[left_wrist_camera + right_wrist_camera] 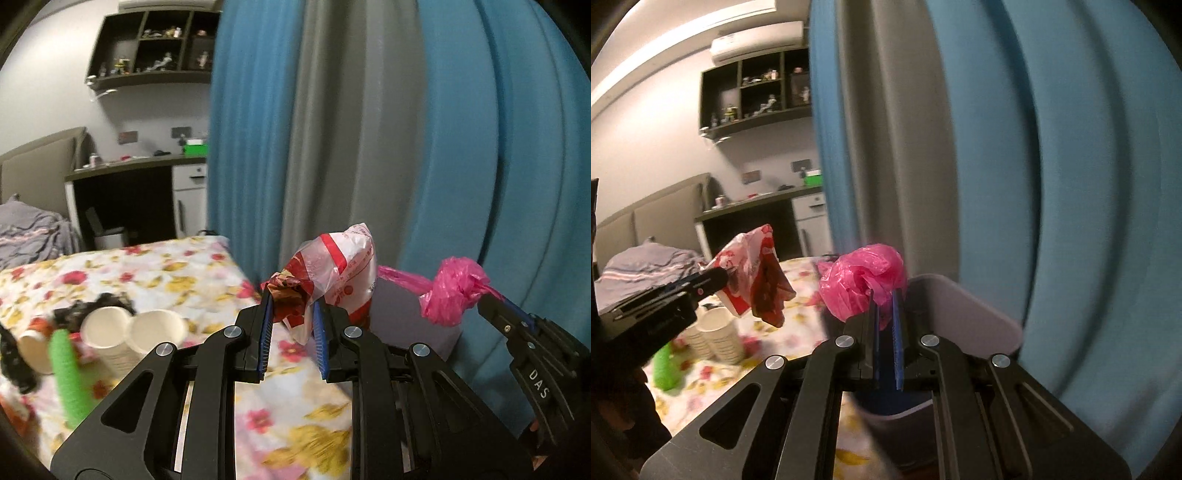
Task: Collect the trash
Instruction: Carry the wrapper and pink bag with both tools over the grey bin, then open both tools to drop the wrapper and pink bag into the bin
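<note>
My left gripper (291,299) is shut on a crumpled red and clear plastic wrapper (332,273), held in the air past the table's far right corner; the wrapper also shows in the right wrist view (753,273). My right gripper (884,295) is shut on a knotted pink plastic bag (860,280), held above a grey bin (960,317). The pink bag (450,291) and the right gripper (491,299) show at the right of the left wrist view. Paper cups (129,332), a green roll (68,373) and black scraps (92,304) lie on the floral tablecloth (207,273).
Blue and grey curtains (369,129) hang close behind the bin. A bed with a grey blanket (29,229), a dark desk (125,173) and wall shelves (155,44) stand at the back left. The cups (716,336) and green roll (666,369) sit left of the bin.
</note>
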Demonstrator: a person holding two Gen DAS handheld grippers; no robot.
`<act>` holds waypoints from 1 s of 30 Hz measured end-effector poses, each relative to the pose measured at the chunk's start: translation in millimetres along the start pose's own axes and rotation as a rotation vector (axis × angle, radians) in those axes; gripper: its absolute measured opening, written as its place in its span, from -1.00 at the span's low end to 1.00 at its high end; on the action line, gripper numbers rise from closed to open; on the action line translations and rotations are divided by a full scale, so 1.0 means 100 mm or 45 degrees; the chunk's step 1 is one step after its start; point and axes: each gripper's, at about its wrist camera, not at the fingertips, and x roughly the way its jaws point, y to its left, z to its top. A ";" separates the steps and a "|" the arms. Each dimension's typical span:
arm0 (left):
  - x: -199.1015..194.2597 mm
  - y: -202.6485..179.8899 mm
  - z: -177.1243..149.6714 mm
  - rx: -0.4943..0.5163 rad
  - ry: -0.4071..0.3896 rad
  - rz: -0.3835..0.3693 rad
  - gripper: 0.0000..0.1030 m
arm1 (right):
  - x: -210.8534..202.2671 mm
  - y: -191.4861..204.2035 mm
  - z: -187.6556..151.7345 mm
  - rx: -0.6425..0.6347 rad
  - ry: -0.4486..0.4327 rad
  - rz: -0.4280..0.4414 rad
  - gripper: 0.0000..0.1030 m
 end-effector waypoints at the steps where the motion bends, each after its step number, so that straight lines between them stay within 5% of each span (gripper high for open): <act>1: 0.08 -0.05 -0.01 0.006 0.008 -0.013 -0.62 | 0.04 -0.03 -0.01 0.001 0.003 -0.014 -0.86; 30: 0.93 -0.41 -0.30 0.042 0.186 -0.100 -0.59 | 0.66 -0.21 -0.14 0.030 0.127 -0.097 -0.86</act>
